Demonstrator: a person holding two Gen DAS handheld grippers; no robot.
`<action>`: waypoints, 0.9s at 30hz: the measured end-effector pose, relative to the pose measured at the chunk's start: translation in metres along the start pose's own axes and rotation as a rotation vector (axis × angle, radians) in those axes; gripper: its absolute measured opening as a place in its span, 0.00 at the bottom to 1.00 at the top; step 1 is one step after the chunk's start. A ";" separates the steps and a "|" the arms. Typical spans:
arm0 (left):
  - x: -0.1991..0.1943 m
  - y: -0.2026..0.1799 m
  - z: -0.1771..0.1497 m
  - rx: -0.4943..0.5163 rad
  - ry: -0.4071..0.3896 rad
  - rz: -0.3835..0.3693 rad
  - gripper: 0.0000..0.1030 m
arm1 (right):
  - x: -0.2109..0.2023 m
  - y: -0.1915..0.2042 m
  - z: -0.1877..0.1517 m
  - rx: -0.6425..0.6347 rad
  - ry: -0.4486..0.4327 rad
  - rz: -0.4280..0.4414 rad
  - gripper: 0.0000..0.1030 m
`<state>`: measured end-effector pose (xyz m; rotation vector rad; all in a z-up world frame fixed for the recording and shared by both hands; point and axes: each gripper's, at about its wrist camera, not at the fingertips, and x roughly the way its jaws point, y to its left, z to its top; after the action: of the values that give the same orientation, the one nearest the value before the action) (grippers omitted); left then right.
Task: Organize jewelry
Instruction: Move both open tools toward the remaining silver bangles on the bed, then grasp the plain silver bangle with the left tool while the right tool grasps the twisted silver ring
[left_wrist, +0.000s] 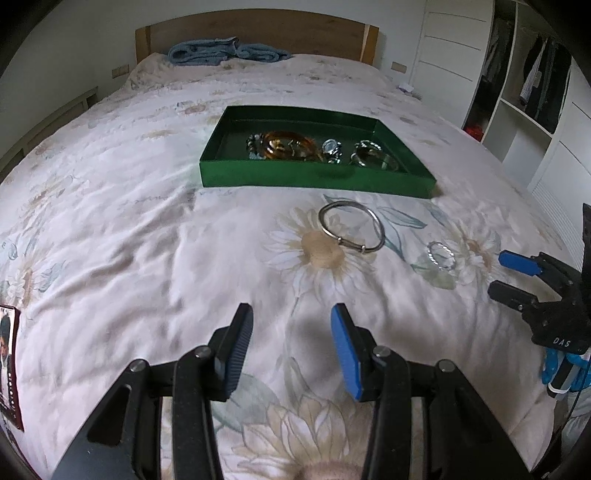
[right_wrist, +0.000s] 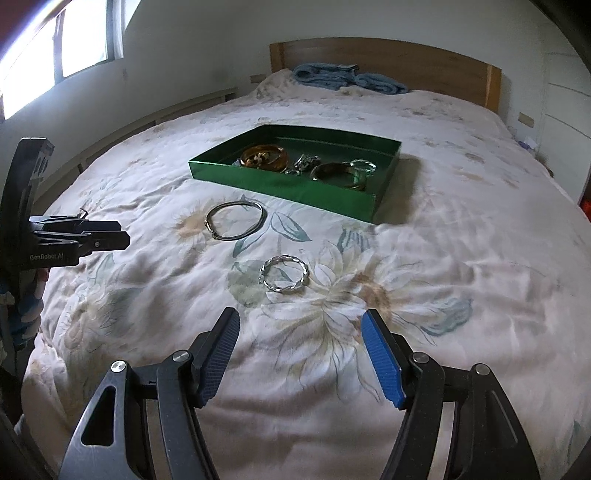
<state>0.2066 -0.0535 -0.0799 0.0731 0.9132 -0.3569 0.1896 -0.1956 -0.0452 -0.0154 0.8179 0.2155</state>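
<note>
A shallow green tray (left_wrist: 314, 179) (right_wrist: 280, 184) sits mid-bed and holds several bangles and rings, among them an amber bangle (left_wrist: 286, 144) (right_wrist: 264, 157). In front of it on the quilt lie a plain silver bangle (left_wrist: 351, 230) (right_wrist: 233, 220) and a smaller twisted silver bangle (left_wrist: 442, 254) (right_wrist: 283, 274). My left gripper (left_wrist: 291, 321) is open and empty, short of the plain bangle. My right gripper (right_wrist: 300, 325) is open and empty, just short of the twisted bangle. Each gripper also shows in the other's view, the right one (left_wrist: 496, 271) and the left one (right_wrist: 123, 236).
A floral quilt (left_wrist: 147, 221) (right_wrist: 461, 258) covers the bed. A folded blue blanket (left_wrist: 225, 51) (right_wrist: 347, 79) lies by the wooden headboard. A dark red card or booklet (left_wrist: 9, 365) lies at the left edge. An open wardrobe (left_wrist: 524, 85) stands to the right.
</note>
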 end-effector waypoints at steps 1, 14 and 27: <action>0.002 0.001 0.000 -0.006 0.002 -0.004 0.41 | 0.004 0.000 0.001 -0.005 0.003 0.005 0.66; 0.047 -0.013 0.040 -0.019 0.026 -0.088 0.41 | 0.047 0.006 0.019 -0.094 0.051 0.043 0.66; 0.121 -0.039 0.077 0.070 0.239 -0.016 0.40 | 0.077 0.011 0.034 -0.181 0.150 0.093 0.55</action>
<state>0.3200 -0.1396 -0.1243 0.1755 1.1377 -0.4008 0.2634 -0.1669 -0.0772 -0.1653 0.9472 0.3788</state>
